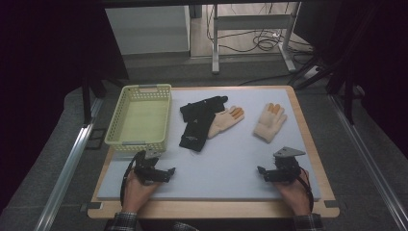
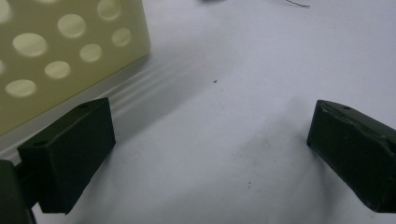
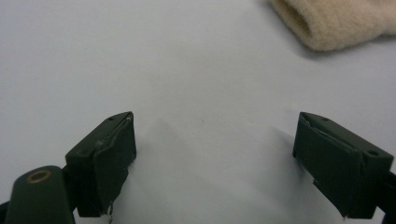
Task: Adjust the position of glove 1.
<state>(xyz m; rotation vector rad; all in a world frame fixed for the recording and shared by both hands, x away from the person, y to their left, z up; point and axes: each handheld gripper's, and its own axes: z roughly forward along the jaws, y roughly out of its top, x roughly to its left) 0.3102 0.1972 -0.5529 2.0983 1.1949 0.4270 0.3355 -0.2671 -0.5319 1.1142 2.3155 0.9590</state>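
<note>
We found the basket [image 1: 139, 120] at the worktop's [image 1: 231, 163] far left. Just right of the basket lay two overlapping gloves [image 1: 198, 122], a third glove [image 1: 226, 121] touching their right side. Well right of the basket lay a fourth glove [image 1: 269, 122], apart from the others.

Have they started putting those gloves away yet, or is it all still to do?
Nothing looks done: the yellow basket is empty. Both black gloves and both cream gloves lie on the mat. The left hand-held gripper and right hand-held gripper rest open, holding nothing. All the handling is left.
</note>
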